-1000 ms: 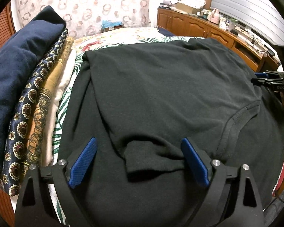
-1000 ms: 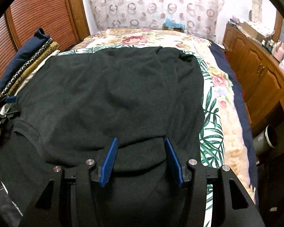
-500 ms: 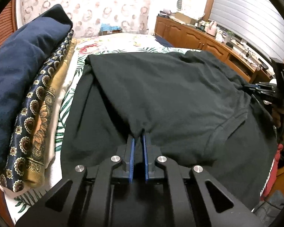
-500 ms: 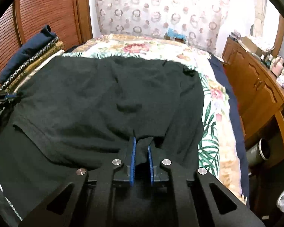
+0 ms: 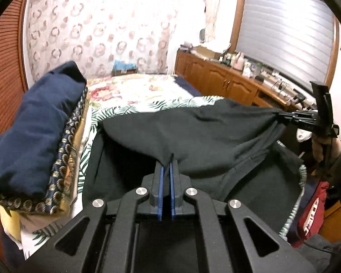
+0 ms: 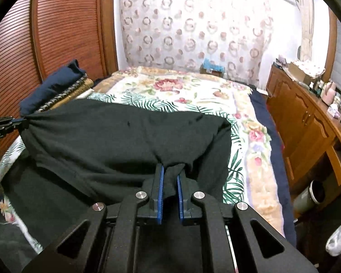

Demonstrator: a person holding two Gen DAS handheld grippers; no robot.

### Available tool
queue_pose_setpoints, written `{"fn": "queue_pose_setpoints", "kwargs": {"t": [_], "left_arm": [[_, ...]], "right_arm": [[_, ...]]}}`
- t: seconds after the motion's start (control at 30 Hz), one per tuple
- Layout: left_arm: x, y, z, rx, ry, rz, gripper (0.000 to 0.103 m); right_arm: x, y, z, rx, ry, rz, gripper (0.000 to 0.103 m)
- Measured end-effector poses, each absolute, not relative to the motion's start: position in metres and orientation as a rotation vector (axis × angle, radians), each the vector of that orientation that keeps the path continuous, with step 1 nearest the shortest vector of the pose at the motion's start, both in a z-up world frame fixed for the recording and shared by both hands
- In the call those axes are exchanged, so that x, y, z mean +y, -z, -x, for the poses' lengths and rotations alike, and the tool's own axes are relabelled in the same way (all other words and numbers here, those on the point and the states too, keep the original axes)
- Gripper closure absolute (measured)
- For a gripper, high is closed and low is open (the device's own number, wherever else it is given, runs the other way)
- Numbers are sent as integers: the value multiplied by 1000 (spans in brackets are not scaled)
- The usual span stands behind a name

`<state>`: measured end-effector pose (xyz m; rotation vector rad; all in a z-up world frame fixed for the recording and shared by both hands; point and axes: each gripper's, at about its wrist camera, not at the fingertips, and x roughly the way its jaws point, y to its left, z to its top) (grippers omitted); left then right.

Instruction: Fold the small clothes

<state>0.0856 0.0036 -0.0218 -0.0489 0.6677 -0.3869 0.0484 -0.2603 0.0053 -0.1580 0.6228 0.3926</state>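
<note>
I hold the dark green shirt (image 5: pixel 216 134) with both tools, and I lift its near edge above the bed (image 6: pixel 193 95). My left tool (image 5: pixel 166 175) is pressed together on a small bunch of the cloth, near the sleeve side. My right tool (image 6: pixel 169 182) also pinches a thicker bunch of the same shirt, so its blue pads (image 6: pixel 161 195) stand a little apart with the fabric between them.

The shirt hangs between the two tools like a bridge. The raised part is stretched almost straight from one tool to the other, and the lower part of the shirt lies on the bed under it. I think I hold the two points wide apart to keep the edge tight, so the fabric does not wrinkle when I carry it over. In my judgement this is the folding step: the near edge must go forward, toward the far side of the shirt, and then lie down on the flat part.

Beside the shirt, on its left, a pile of folded clothes (image 5: pixel 34 132) stands on the bed, with a navy piece on top. It is close to the shirt's left edge, so I should keep my left tool from pushing it. Both tools must move together, otherwise the fold may come out crooked.
</note>
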Motion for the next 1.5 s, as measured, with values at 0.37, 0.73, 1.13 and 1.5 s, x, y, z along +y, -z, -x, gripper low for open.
{"fn": "queue_pose_setpoints", "kwargs": {"t": [0.37,0.73,1.13,1.5], "left_arm": [[9,25,-26,710,422,92,97],[0,77,-14,824,374,95,97],[11,74,-8,791,310,97,53],[30,88,-24,826,236,120,27]], "right_arm": [[-291,-15,31,644,-441,157,93],[-294,54,21,801,-418,98,93],[-276,45,34,769,-391,136,80],[-247,32,42,649,-416,169,53]]}}
